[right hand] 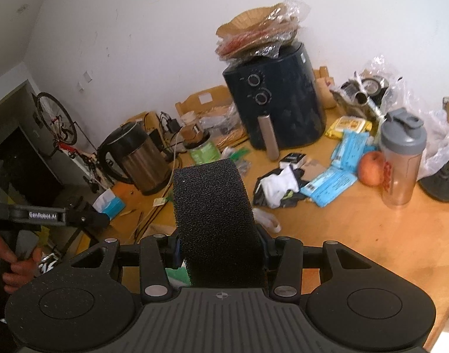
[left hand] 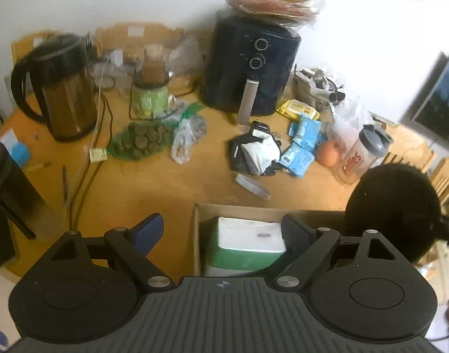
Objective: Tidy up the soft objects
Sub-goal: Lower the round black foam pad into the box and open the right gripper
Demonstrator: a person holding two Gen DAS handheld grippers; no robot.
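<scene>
Gripping black foam block (right hand: 215,220) between right gripper (right hand: 220,250) fingers, clamped. Left gripper (left hand: 221,232) fingers apart above cardboard box (left hand: 196,235) on desk (left hand: 165,182).

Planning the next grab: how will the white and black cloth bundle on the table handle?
The cloth bundle lies crumpled, so it is likely floppy and would sag from a claw. Probably light. Its layers look loose, so a pinch may lift only part.
</scene>
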